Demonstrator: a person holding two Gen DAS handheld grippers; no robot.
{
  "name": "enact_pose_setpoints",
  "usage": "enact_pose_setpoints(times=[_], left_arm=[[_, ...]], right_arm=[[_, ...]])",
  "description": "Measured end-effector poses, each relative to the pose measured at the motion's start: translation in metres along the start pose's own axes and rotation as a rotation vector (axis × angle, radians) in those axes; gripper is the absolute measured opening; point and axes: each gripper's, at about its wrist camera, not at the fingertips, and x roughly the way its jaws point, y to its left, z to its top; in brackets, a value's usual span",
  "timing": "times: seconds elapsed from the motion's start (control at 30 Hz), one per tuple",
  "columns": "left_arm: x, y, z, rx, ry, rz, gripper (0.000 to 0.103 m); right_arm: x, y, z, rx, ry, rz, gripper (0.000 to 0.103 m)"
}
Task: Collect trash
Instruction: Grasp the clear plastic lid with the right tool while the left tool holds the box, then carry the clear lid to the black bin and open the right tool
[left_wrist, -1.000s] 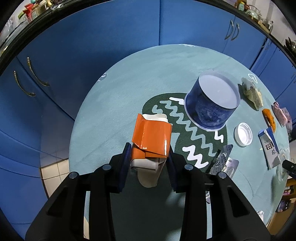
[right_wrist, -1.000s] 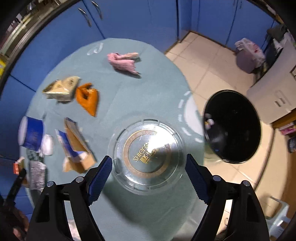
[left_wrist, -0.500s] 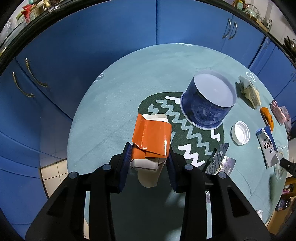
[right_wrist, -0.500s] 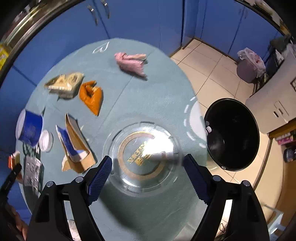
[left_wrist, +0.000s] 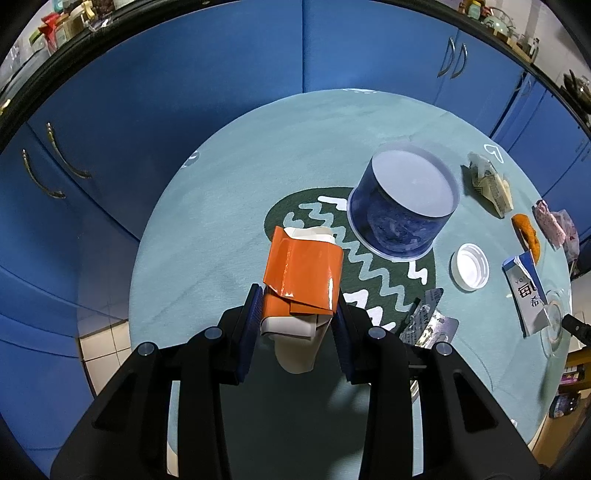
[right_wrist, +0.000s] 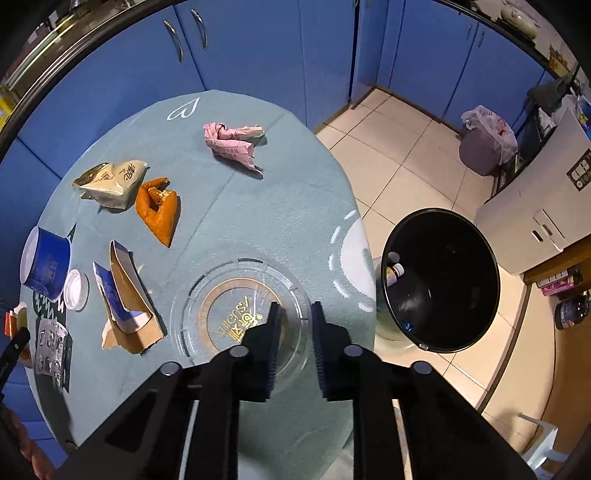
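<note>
My left gripper is shut on an orange and white carton and holds it above the round teal table. My right gripper has its jaws closed to a narrow gap across the near rim of a clear plastic lid with gold print lying on the table. A black trash bin stands on the floor right of the table, with a small bottle inside.
On the table lie a blue tub, a white cap, a blister pack, a torn blue carton, an orange wrapper, a beige packet and a pink wrapper. Blue cabinets surround the table.
My right gripper's jaws have closed from wide open to a narrow gap over the clear lid's rim. My left gripper still holds the orange carton, lifted slightly.
</note>
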Motion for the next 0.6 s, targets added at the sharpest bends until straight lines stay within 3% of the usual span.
enact_pose_setpoints(times=[0.2,0.6], left_arm=[[-0.006,-0.005,0.000,0.006,-0.012,0.004,0.037],[-0.023,-0.027,0.004,0.029,-0.042,0.002,0.037]], right_arm=[[-0.003,-0.003,-0.001,-0.004,-0.006,0.014,0.005],[-0.023,-0.021,0.003,0.012,-0.063,0.051,0.005]])
